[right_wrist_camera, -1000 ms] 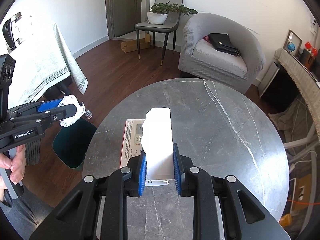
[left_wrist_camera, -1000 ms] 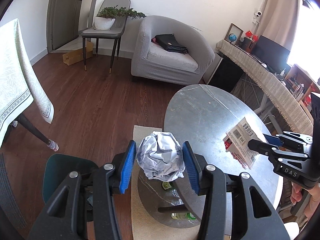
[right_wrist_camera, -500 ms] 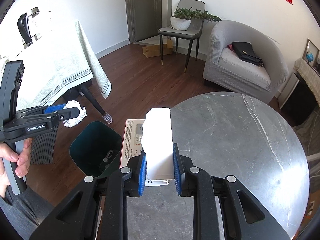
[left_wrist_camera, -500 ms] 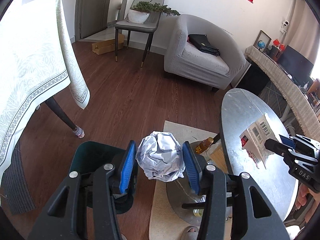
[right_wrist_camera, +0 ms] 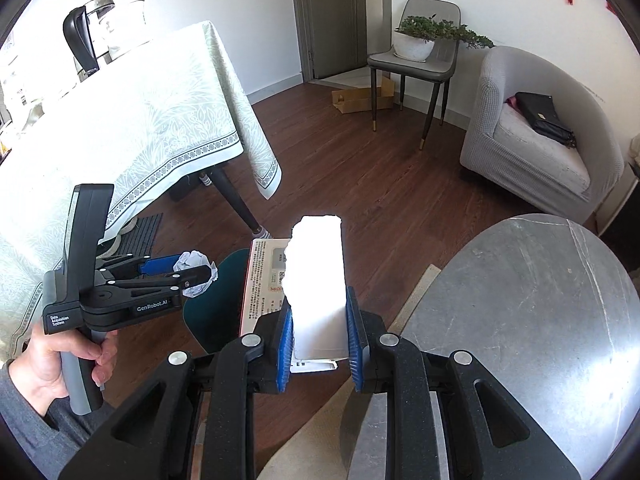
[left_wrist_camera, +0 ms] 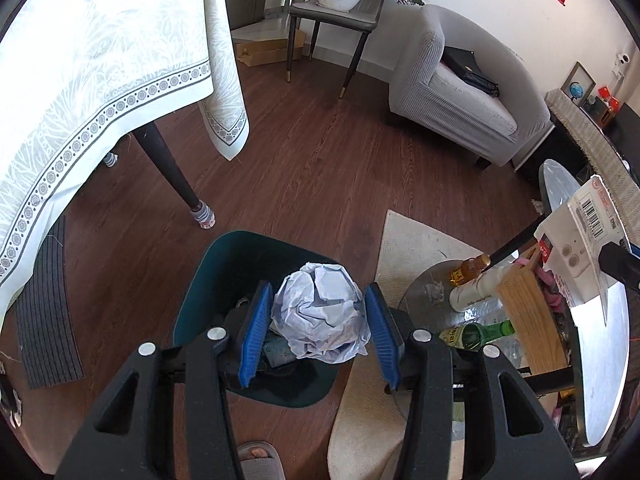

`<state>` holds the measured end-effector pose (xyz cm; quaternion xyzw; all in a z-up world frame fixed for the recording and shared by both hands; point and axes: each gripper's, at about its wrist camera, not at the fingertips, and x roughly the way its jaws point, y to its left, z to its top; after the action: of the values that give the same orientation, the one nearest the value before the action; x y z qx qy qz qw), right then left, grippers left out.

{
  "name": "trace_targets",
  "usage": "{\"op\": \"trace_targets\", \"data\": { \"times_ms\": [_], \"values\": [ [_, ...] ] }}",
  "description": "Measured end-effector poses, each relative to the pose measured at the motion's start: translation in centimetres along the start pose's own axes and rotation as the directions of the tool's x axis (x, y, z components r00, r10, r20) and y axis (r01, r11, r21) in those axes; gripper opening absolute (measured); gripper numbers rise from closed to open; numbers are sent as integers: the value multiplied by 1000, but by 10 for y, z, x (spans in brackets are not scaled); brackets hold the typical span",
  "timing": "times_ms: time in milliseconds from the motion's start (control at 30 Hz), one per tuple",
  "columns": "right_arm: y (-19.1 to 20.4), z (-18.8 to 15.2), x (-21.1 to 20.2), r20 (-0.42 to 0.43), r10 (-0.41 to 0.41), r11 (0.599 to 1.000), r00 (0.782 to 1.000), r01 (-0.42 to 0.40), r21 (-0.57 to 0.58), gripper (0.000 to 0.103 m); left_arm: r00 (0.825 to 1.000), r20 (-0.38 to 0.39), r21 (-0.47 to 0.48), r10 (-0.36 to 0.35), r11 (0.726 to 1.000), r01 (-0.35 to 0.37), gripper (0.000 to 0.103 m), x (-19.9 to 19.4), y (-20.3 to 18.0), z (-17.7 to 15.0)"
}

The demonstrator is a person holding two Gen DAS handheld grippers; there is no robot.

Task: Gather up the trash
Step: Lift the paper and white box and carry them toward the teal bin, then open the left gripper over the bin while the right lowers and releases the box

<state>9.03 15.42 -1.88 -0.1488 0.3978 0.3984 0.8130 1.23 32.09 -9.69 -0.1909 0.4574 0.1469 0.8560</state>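
My left gripper [left_wrist_camera: 318,320] is shut on a crumpled white paper ball [left_wrist_camera: 320,312], which hangs right above the open dark green trash bin [left_wrist_camera: 200,292] on the floor. Some litter lies inside the bin. In the right wrist view the same left gripper [right_wrist_camera: 188,270] and paper ball [right_wrist_camera: 196,264] show at the left, over the bin [right_wrist_camera: 216,304]. My right gripper [right_wrist_camera: 318,320] is shut on a torn white cardboard box [right_wrist_camera: 316,280] with printed labels, held past the edge of the round marble table [right_wrist_camera: 520,300]. The box [left_wrist_camera: 580,240] also shows at the right of the left wrist view.
A dining table with a pale tablecloth [left_wrist_camera: 100,80] and a dark leg [left_wrist_camera: 172,172] stands left of the bin. Bottles [left_wrist_camera: 476,332] sit on the marble table's lower shelf above a beige rug [left_wrist_camera: 404,248]. A grey armchair [right_wrist_camera: 532,140] and a chair with a plant [right_wrist_camera: 416,52] stand farther off. A hand [right_wrist_camera: 52,360] grips the left tool.
Both grippers swung left, away from the marble table. The paper ball went from above the table's lower shelf to above the trash bin and sank lower. The box has come off the tabletop.
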Motion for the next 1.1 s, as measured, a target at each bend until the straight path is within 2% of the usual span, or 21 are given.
{"op": "trace_targets", "data": {
  "times_ms": [100,300,533,800,967,1100],
  "values": [
    [3,2,8,-11,12,1000,1000,-12,3,23,1000,-27,4,13,1000,-13,50,9,10,-5],
    [17,4,26,-45,-13,999,999,11,-42,23,998,-67,-25,-3,1000,2,51,22,27,-11],
    [38,1,50,-83,5,996,997,-12,-85,23,995,-102,-54,-23,998,18,51,36,40,-15],
    [68,8,77,-108,51,992,993,-63,-110,23,988,-152,-96,1,995,-16,51,52,68,-23],
    [82,10,100,-138,70,990,988,-86,-114,23,978,-204,-74,31,996,-47,52,67,75,-29],
    [89,12,116,-159,75,988,984,-95,-121,23,978,-208,-101,28,994,-49,58,70,83,-26]
  ]
}}
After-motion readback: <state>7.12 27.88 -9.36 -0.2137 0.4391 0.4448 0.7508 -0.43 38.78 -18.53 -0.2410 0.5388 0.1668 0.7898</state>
